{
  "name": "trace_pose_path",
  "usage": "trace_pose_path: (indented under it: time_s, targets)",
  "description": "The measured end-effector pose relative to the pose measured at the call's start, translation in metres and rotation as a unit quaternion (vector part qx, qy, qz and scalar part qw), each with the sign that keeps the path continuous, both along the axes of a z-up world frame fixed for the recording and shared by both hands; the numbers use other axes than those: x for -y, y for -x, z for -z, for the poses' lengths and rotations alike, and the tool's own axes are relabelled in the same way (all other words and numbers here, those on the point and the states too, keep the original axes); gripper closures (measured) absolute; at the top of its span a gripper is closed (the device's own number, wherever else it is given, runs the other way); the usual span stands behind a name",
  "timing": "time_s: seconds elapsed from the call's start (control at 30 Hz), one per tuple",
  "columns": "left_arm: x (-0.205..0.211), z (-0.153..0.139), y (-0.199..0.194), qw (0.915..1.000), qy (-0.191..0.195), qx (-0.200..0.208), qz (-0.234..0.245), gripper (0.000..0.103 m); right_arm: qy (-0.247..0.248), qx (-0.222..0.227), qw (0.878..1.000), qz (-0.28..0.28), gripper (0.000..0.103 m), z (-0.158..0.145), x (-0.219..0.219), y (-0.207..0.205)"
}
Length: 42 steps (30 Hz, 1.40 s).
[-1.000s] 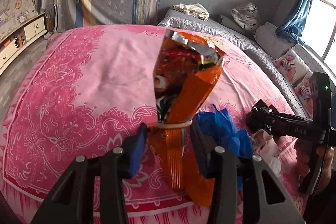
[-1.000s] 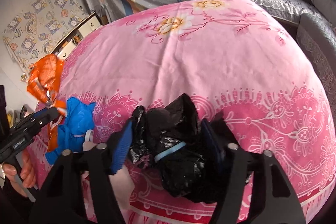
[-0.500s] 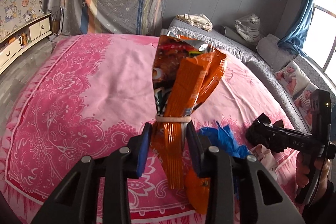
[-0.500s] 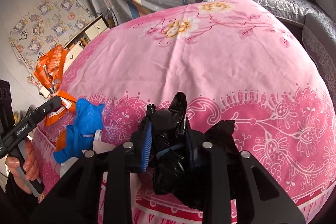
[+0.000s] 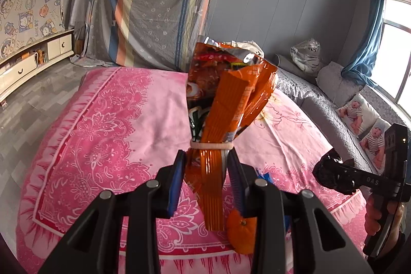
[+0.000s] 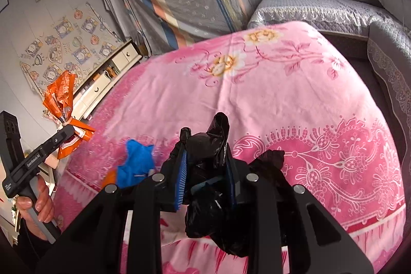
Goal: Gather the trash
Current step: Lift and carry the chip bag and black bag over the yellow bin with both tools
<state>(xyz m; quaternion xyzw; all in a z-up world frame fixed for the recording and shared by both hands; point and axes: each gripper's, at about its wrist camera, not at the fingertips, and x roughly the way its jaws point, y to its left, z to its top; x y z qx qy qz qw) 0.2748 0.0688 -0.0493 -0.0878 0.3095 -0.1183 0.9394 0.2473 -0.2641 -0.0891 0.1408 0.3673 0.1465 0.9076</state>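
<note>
My left gripper [image 5: 206, 161] is shut on an orange snack bag [image 5: 226, 99] tied with a rubber band, and holds it upright above the pink bed [image 5: 102, 120]. The bag also shows at the left of the right wrist view [image 6: 61, 96]. My right gripper [image 6: 206, 158] is shut on a black plastic bag [image 6: 205, 145], lifted over the bed's near edge; it shows at the right of the left wrist view [image 5: 331, 173]. A blue crumpled bag [image 6: 134, 163] lies on the bed. An orange fruit [image 5: 241, 230] lies below my left gripper.
A grey sofa [image 5: 334, 99] with pillows runs along the right of the bed. A low white cabinet [image 5: 30, 63] stands at the left wall. A covered frame [image 5: 159, 7] stands behind the bed. Grey floor [image 5: 33, 109] lies to the left.
Both grippers closed on their bags and lifted them off the bed. The snack bag and the black bag are now higher and the view has risen.
</note>
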Motion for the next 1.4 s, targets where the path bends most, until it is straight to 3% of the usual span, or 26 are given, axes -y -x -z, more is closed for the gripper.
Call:
trace_pose_path:
  time_s: [0.67, 0.97, 1.4]
  targets:
    - [0.040, -0.074, 0.081, 0.9942, 0.015, 0.099, 0.038, 0.072, 0.021, 0.138, 0.990, 0.030, 0.079, -0.099, 0.013, 0.111]
    - [0.069, -0.099, 0.122, 0.9873, 0.001, 0.150, 0.053, 0.072, 0.017, 0.184, 0.981, 0.067, 0.079, -0.124, 0.035, 0.166]
    - [0.121, -0.114, 0.168, 0.9734, 0.028, 0.188, 0.128, 0.072, 0.038, 0.229, 0.963, 0.134, 0.078, -0.141, 0.075, 0.244]
